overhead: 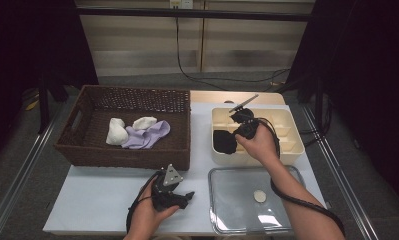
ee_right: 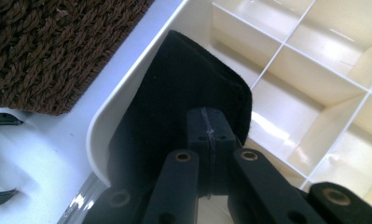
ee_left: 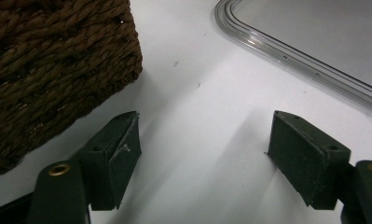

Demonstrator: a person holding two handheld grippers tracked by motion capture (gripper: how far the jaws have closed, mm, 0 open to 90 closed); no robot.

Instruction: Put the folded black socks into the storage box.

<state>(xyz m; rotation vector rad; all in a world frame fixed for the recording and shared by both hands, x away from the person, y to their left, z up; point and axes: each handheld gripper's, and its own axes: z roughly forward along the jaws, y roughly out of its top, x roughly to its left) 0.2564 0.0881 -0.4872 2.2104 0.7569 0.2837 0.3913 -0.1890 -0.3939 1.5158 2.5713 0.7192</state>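
Note:
A black cloth (overhead: pixel 224 141) stands bunched in the front left compartment of the cream divided box (overhead: pixel 297 145). My right gripper (overhead: pixel 238 131) reaches down into that compartment. In the right gripper view its jaws (ee_right: pixel 207 127) are pressed together, shut on the edge of the black cloth (ee_right: pixel 183 79), which leans on the box wall (ee_right: pixel 127 88). My left gripper (overhead: pixel 188 195) rests low over the white table in front of the basket. Its jaws (ee_left: pixel 202 158) stand open with bare table between them.
A brown wicker basket (overhead: pixel 127 156) at the left holds two white cloths (overhead: pixel 116 132) and a lilac one (overhead: pixel 149 136); its corner (ee_left: pixel 44 70) is close to my left jaw. A clear lid (overhead: pixel 227 220) with a white knob lies in front of the box.

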